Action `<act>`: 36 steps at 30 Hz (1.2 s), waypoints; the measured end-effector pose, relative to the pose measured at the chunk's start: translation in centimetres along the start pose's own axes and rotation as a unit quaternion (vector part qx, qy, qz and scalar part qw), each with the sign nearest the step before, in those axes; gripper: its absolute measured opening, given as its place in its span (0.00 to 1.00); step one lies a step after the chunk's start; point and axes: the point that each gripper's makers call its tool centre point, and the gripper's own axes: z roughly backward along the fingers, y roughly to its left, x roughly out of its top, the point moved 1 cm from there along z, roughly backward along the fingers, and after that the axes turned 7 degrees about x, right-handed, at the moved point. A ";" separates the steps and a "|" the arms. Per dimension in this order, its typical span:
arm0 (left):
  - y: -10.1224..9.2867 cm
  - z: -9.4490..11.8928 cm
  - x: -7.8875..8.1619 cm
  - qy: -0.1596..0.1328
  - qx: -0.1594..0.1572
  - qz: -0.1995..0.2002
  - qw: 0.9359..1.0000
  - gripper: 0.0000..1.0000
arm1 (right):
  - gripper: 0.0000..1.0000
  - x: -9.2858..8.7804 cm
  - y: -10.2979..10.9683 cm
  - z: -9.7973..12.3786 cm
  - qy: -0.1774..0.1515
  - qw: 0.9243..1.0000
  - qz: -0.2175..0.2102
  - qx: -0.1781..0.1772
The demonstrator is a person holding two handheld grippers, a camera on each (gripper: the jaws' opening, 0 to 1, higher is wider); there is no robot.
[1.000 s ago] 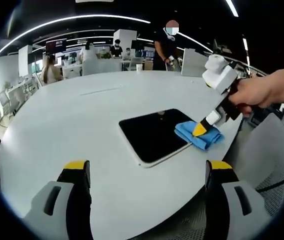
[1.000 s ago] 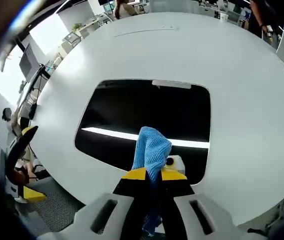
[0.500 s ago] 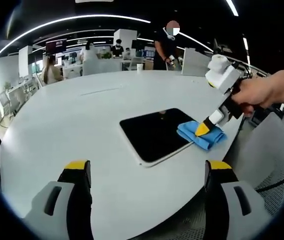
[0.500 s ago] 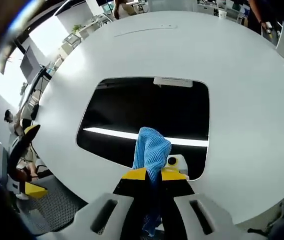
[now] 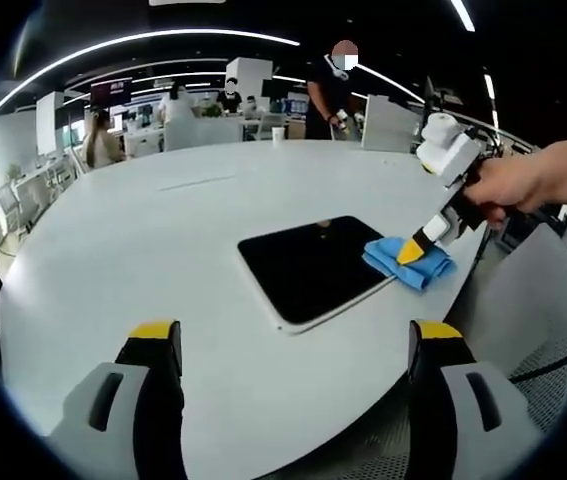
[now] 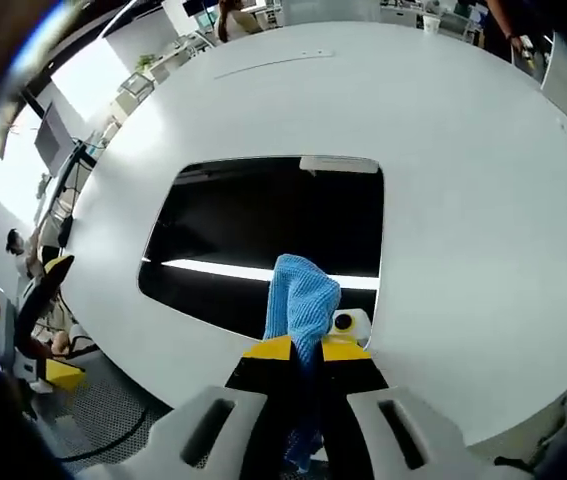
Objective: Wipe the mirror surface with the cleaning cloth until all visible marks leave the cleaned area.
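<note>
Spread wide apart and holding nothing, the yellow-tipped fingers (image 5: 153, 332) of the left gripper (image 5: 298, 335) were seen rising from the bottom of the left gripper view, held above the near part of the white table (image 5: 113, 250). Beyond them, the mirror (image 5: 311, 265) was seen lying flat on the table, its dark surface bordered by a pale frame. At the mirror's right edge, the blue cleaning cloth (image 5: 411, 262) was pressed down, partly on the glass and partly over the frame onto the table. The right gripper (image 5: 411, 252) was angled steeply downward onto the cloth from the upper right, gripped by a person's hand (image 5: 513, 188) whose forearm was extended in from the right side. Other people were seen standing and sitting far behind the table.

In the right gripper view, the right gripper (image 6: 306, 350) was seen with its yellow fingertips (image 6: 273, 349) closed tightly together on the cleaning cloth (image 6: 301, 300), which was bunched upright between them. The cloth was held against the near right part of the mirror (image 6: 253, 235), close to its corner. A bright strip of light was reflected across the dark glass. The white table (image 6: 483, 200) was seen surrounding the mirror on every side.
</note>
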 end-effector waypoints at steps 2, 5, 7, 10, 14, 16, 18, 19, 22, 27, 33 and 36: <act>0.0 0.0 0.0 0.001 0.000 -0.001 1.000 0.92 | 0.02 0.0 -0.5 0.2 -0.001 1.000 -0.005 -0.001; 0.0 0.0 -0.1 0.002 -0.001 -0.002 1.000 0.92 | 0.02 0.0 -1.2 0.4 -0.001 1.000 -0.008 -0.004; 0.0 0.0 -0.1 0.003 -0.002 -0.003 1.000 0.91 | 0.02 0.1 -1.5 0.5 -0.001 1.000 -0.009 -0.005; 0.0 0.0 -0.1 0.003 -0.002 -0.004 1.000 0.91 | 0.02 0.1 -1.7 0.5 -0.001 1.000 -0.010 -0.006; 0.0 -0.1 -0.1 0.003 -0.002 -0.004 1.000 0.92 | 0.02 0.1 -1.7 0.5 0.004 1.000 -0.008 -0.005; 0.0 -0.1 -0.2 0.003 -0.001 -0.002 1.000 0.92 | 0.02 0.2 -1.7 0.4 0.004 1.000 -0.009 -0.006; 0.0 -0.1 -0.1 0.002 -0.002 -0.001 1.000 0.92 | 0.02 0.5 -1.9 0.3 0.004 1.000 -0.012 -0.005; 0.0 -0.1 -0.1 0.002 -0.002 -0.001 1.000 0.92 | 0.02 0.7 -1.9 0.3 0.001 1.000 -0.010 -0.005; 0.0 -0.1 -0.2 0.003 -0.002 -0.003 1.000 0.91 | 0.02 1.7 -2.1 -0.1 0.002 1.000 -0.002 -0.009; 0.0 -0.1 -0.2 0.003 -0.001 -0.002 1.000 0.91 | 0.02 3.4 -2.5 -0.8 0.004 1.000 0.011 -0.017; 0.0 -0.1 -0.1 0.003 -0.001 -0.003 1.000 0.90 | 0.02 5.1 -3.0 -1.2 0.001 0.999 0.020 -0.026; 0.1 -0.1 -0.1 0.002 0.001 -0.002 1.000 0.90 | 0.02 5.8 -3.2 -1.4 -0.001 0.999 0.023 -0.031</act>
